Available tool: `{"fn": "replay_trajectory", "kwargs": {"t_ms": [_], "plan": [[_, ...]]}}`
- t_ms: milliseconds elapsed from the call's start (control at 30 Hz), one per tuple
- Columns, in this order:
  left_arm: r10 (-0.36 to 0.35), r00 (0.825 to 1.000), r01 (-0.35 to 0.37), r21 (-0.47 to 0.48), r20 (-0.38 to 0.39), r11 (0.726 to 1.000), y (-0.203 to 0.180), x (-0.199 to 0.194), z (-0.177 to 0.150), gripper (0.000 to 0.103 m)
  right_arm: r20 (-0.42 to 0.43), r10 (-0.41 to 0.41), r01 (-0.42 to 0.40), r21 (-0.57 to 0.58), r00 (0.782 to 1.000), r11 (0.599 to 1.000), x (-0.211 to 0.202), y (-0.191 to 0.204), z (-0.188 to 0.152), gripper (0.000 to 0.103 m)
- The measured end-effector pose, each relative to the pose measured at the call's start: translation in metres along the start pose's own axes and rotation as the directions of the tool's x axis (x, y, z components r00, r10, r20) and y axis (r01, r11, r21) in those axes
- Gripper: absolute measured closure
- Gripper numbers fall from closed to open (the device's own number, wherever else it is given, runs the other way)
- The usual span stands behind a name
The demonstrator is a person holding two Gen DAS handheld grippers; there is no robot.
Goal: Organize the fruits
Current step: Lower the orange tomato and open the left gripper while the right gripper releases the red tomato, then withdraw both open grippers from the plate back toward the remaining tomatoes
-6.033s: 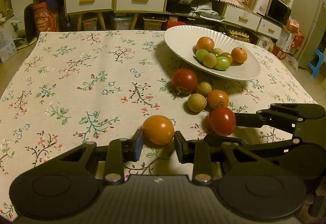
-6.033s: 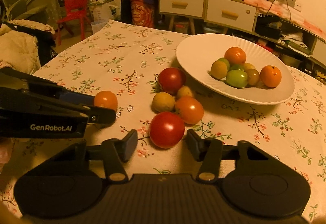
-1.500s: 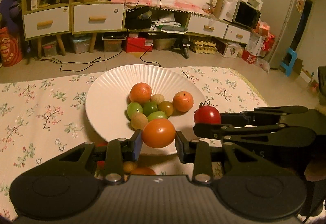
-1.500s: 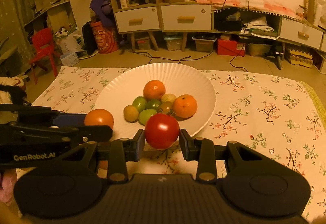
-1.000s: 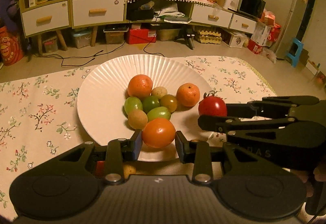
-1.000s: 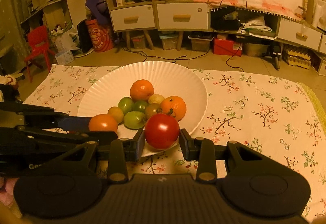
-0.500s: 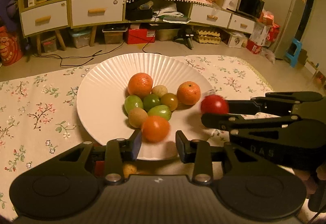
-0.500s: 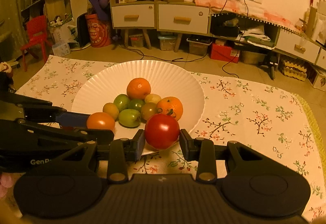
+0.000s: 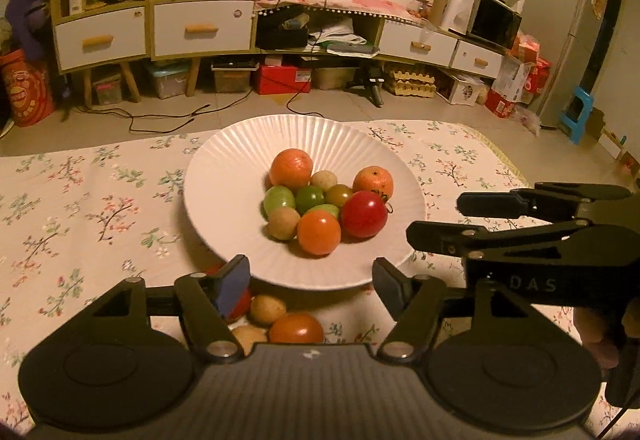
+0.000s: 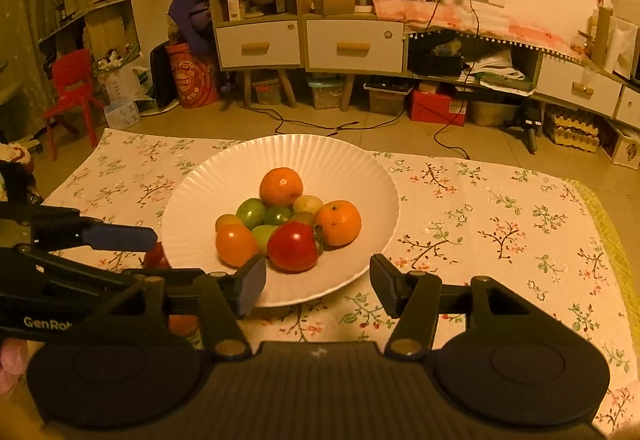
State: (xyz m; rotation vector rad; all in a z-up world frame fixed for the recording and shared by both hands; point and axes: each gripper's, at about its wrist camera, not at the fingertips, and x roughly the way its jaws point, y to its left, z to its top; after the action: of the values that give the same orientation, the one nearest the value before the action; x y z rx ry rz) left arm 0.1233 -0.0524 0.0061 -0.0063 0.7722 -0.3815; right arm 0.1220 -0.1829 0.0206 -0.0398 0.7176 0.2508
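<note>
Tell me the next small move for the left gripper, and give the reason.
Probably draw the left gripper back and down toward the orange tomato on the cloth. Its jaws are opening with nothing between them, and several fruits lie just outside the plate, below its near rim.

Red tomato (image 9: 364,214) and orange tomato (image 9: 319,232) are sitting in the white plate (image 9: 224,200), touching the fruit pile's near side.
</note>
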Motion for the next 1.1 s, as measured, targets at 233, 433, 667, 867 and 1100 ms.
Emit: {"fn": "replay_trajectory", "kwargs": {"t_ms": [233,433,667,867,1100], "plan": [[0.003,1.000,-0.003,-0.032,0.007,0.999,0.011,-0.015,-0.010,0.023,0.004,0.010,-0.010,-0.001,1.000,1.000,-0.010,0.008,-0.002,0.035],[0.016,1.000,-0.016,-0.058,0.003,0.998,0.024,-0.026,-0.017,0.017,0.000,0.019,-0.019,0.004,1.000,1.000,-0.016,0.016,-0.005,0.031],[0.035,0.999,-0.036,-0.070,-0.016,0.997,0.035,-0.039,-0.028,0.011,-0.004,0.035,-0.035,0.017,0.999,0.999,-0.022,0.023,-0.009,0.024],[0.053,0.998,-0.057,-0.084,-0.043,0.995,0.045,-0.046,-0.041,0.007,-0.018,0.052,-0.052,0.040,0.998,0.998,-0.023,0.027,-0.018,0.018],[0.077,0.995,-0.083,-0.098,-0.071,0.992,0.056,-0.044,-0.055,0.006,-0.049,0.054,-0.053,0.031,0.997,0.998,-0.019,0.034,-0.030,0.013]]}}
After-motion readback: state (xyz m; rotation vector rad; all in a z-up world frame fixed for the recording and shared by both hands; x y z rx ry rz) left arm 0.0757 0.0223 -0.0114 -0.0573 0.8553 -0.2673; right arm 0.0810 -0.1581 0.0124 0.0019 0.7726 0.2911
